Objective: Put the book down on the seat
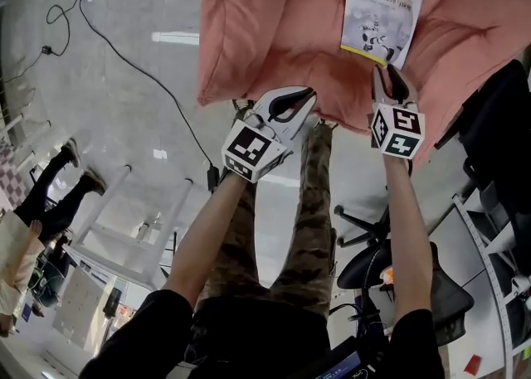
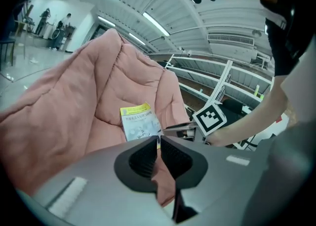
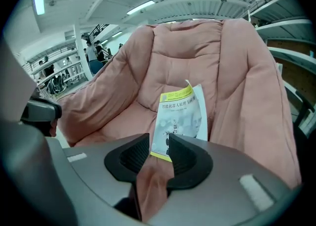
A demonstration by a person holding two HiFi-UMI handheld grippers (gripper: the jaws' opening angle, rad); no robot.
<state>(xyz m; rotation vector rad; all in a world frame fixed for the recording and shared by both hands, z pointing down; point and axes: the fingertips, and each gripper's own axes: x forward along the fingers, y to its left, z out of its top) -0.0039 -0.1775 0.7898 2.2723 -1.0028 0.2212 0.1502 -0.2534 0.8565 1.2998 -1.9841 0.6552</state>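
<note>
The yellow-topped book (image 3: 178, 118) lies flat on the pink cushioned seat (image 3: 113, 121), up against the backrest and free of both grippers. The right gripper (image 3: 159, 150) hangs just short of it, jaws apart and empty. The left gripper (image 2: 159, 143) holds nothing either, with its jaws all but closed.

i count one book (image 1: 380, 14), one pink seat (image 1: 274, 37), two grippers, namely one left gripper (image 1: 309, 97) and one right gripper (image 1: 390, 72), one black office chair (image 1: 402, 279), one floor cable (image 1: 124, 54) and one bystander (image 1: 48, 196) nearby.
</note>
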